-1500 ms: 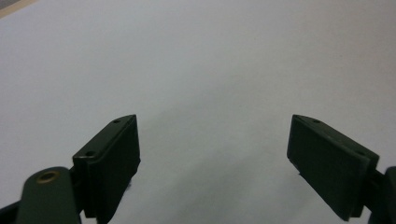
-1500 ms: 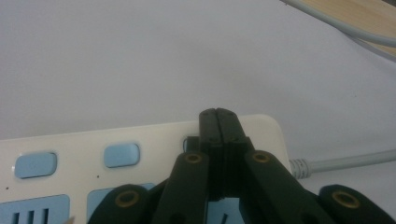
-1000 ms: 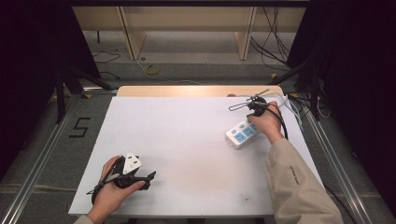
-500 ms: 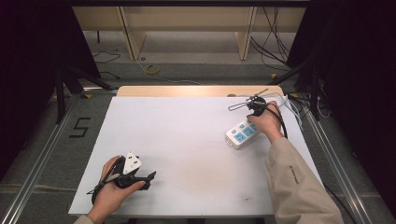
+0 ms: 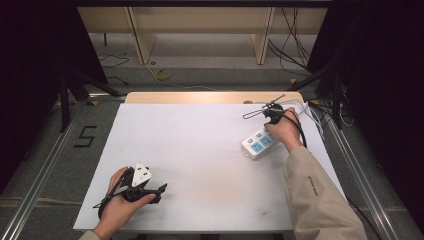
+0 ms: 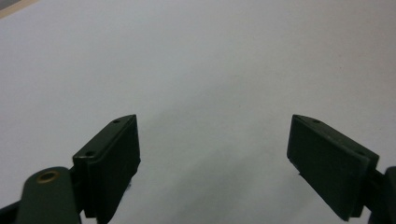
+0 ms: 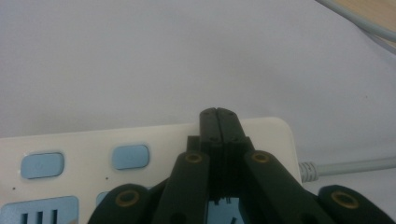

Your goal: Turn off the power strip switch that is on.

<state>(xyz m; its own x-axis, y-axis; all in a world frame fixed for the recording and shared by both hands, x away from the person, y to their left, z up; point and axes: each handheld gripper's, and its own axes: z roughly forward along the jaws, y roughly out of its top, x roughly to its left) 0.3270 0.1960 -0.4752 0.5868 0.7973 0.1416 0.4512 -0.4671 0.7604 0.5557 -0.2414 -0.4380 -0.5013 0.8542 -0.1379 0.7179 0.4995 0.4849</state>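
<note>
A white power strip (image 5: 259,143) with blue sockets and blue switches lies on the right of the white table (image 5: 200,145). My right gripper (image 5: 273,116) is held in a hand just over its far end. In the right gripper view the strip (image 7: 93,140) sits right under the right gripper (image 7: 217,117), whose jaws are pressed together with nothing between them. My left gripper (image 5: 159,193) rests in the other hand near the front left of the table, jaws pointing right. In its own view the left gripper (image 6: 215,154) stands wide open over bare white surface.
The strip's grey cable (image 7: 355,164) runs off toward the right rear edge, where more cables (image 5: 309,112) hang over the table side. A wooden strip (image 5: 210,96) borders the table's far edge. A beige sleeve (image 5: 315,195) crosses the front right corner.
</note>
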